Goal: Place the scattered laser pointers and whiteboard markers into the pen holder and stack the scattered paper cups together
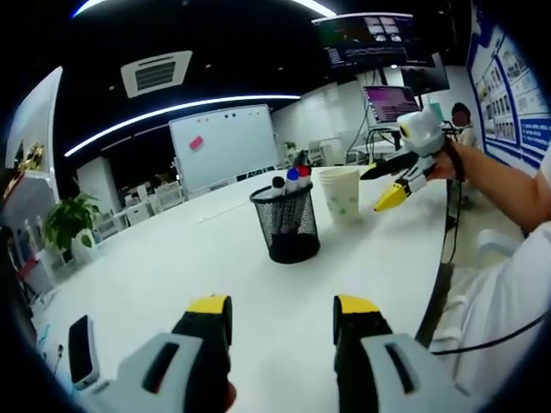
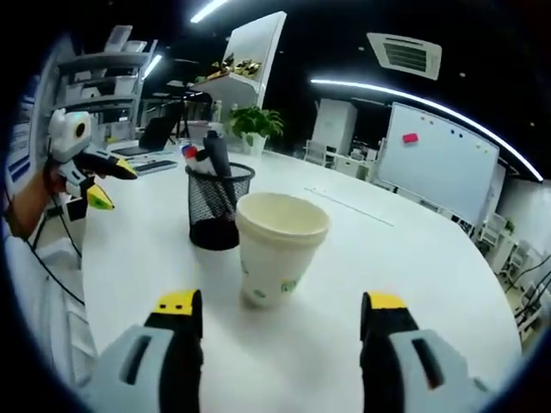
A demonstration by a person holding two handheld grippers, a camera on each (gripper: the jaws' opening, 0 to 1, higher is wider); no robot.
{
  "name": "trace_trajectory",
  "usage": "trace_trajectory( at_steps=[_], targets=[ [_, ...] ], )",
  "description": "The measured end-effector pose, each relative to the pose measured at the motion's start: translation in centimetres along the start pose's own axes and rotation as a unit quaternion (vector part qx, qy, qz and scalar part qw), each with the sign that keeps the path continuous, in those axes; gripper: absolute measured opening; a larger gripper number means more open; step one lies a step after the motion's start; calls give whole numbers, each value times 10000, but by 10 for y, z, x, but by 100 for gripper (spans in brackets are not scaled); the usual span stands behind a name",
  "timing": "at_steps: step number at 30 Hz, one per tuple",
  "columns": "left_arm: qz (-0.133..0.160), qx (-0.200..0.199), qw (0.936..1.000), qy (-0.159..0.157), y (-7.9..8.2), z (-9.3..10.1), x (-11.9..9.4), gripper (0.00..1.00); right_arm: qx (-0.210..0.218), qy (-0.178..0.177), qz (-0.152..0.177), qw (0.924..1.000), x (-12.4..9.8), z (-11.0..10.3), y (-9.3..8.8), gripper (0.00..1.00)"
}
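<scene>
Pen holder: you have one (image 1: 287,222), a round black wire-mesh basket, standing upright in the middle of the white worktop (image 1: 172,267).
Markers: in the left gripper view you can count three caps above the holder's rim, one dark, one blue, one red (image 1: 291,179); how many pens are inside in all, I cannot tell.
Paper cups: one stack (image 2: 277,248) stands just beside the holder, cream paper with a small green print and a rolled rim; the number of cups in it I cannot tell.
Your left claw: (image 1: 282,327) it is spread wide with nothing between the two grey jaws with yellow tips, low over the worktop and well apart from the holder.
Your right claw: (image 2: 281,325) it is also spread and holds nothing; the cup stack stands upright between and ahead of its jaws, not touching them.
Phone: one dark flat phone (image 1: 81,348) lies on the worktop near its edge.
Whiteboard: one (image 1: 224,142), with one small pink note on it, stands far behind.
</scene>
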State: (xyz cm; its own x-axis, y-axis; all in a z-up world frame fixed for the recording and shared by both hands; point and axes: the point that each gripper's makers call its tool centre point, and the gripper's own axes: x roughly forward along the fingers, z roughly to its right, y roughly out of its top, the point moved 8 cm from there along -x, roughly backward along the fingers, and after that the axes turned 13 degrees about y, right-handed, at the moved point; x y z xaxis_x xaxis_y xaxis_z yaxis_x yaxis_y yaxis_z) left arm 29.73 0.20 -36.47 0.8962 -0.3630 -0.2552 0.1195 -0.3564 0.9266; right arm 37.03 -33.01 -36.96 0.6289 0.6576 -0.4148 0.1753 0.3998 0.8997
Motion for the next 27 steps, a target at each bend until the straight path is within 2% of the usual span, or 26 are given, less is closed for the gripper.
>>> trace_trajectory(
  at_steps=[4,8,13,27],
  targets=[
    [9,0,10000,-23,1,1,0,48,-22,21,-38,10000,-3,-2,-1,75],
    [-6,-1,10000,-25,0,1,1,48,106,227,-123,9996,-3,-5,-2,75],
    [13,-7,10000,-38,2,1,0,48,0,347,-232,9991,-3,-11,0,75],
    [9,-23,10000,-11,0,-1,1,48,-138,393,-451,9981,-12,-28,7,76]
  ],
)
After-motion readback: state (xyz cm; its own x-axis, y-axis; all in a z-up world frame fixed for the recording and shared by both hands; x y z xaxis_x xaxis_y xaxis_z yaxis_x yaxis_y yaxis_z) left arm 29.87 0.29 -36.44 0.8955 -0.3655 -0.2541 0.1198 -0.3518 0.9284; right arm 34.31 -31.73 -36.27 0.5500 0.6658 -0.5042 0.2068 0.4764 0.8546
